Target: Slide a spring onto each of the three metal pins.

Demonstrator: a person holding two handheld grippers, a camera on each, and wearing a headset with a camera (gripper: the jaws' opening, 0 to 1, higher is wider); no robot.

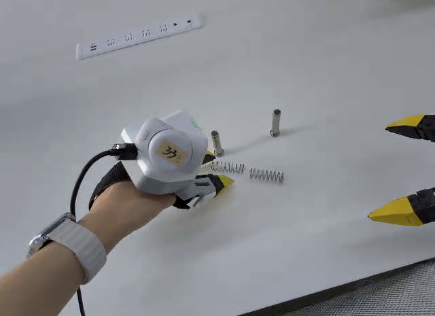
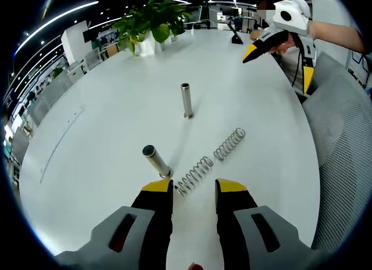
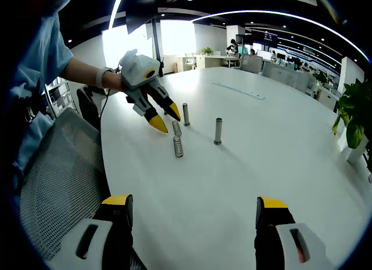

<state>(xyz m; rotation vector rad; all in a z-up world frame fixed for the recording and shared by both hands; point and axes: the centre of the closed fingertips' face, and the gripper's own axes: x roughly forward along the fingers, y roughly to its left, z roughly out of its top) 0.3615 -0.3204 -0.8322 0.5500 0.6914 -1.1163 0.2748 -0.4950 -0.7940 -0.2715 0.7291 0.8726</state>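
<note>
Your left gripper, jaws narrow, faces the spring. Pinch mid-coil; pin at 11 o'clock. Keep your right gripper wide, clear.

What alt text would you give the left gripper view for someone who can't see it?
The left gripper, jaws open, points at a spring lying on a white table just past its yellow tips, beside a standing metal pin. A second spring and a second pin sit farther off.
</note>
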